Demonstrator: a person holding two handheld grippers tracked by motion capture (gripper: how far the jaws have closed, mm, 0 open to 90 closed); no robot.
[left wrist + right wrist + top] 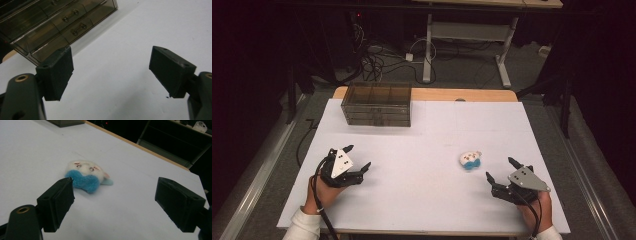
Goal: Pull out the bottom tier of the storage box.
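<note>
On the white worktop (427, 150), the small plush toy (470, 160), white with a blue bow, lies on its own at about four o'clock from the worktop's middle, touched by nothing. The right hand-held gripper (501, 170) sits near the toy at roughly four o'clock from it, its jaws spread wide with nothing between them; in the right gripper view the toy (86, 176) lies just past the left jaw's tip, at about eleven o'clock from the gap, apart from both jaws. The left hand-held gripper (358, 157) rests at about eight o'clock from the worktop's middle, well apart from the toy, its jaws likewise spread wide and empty. A smoky see-through drawer box (377, 104) stands near the far edge at about eleven o'clock; in the left gripper view the drawer box (50, 25) shows its small handles at ten o'clock beyond the left jaw. Each gripper is held by a hand in a white sleeve (302, 225).
</note>
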